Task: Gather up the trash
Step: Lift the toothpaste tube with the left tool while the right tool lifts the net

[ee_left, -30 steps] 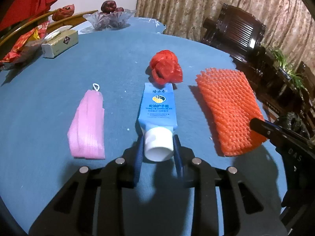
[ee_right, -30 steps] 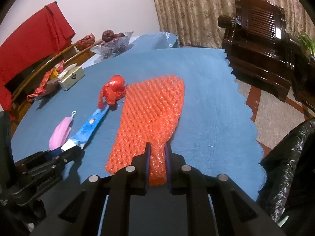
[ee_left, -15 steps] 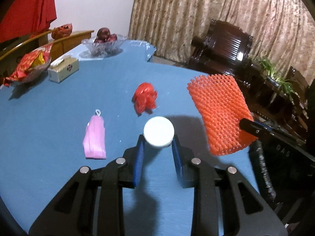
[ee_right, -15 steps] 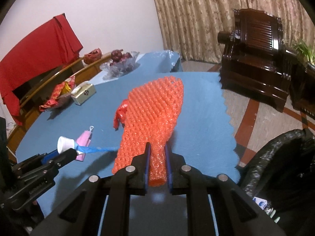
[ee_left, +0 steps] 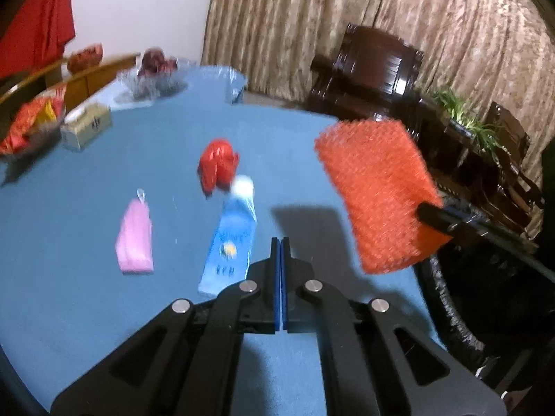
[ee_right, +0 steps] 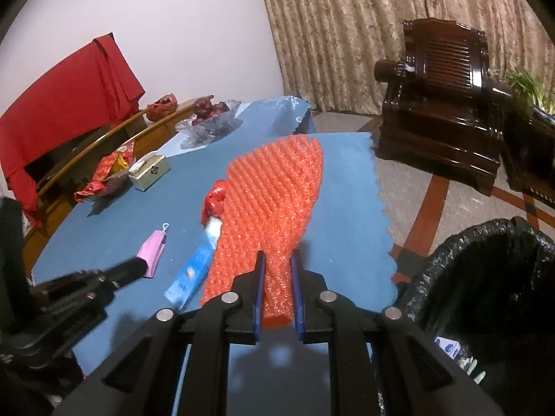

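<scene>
Tube (ee_left: 231,239) lies on the table ahead-left of the clenched, empty left gripper (ee_left: 280,242) — cap end pointing away; right gripper (ee_right: 277,260) grasps the orange net (ee_right: 274,204).

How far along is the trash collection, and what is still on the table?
Done: nothing certain; the contents of the black-lined bin are hard to read. In hand: the right tongs grip the orange foam net, lifted clear of the table. The left tongs are shut and empty. Left: the blue tube, the red crumpled bag and the pink pouch lie on the table.
</scene>
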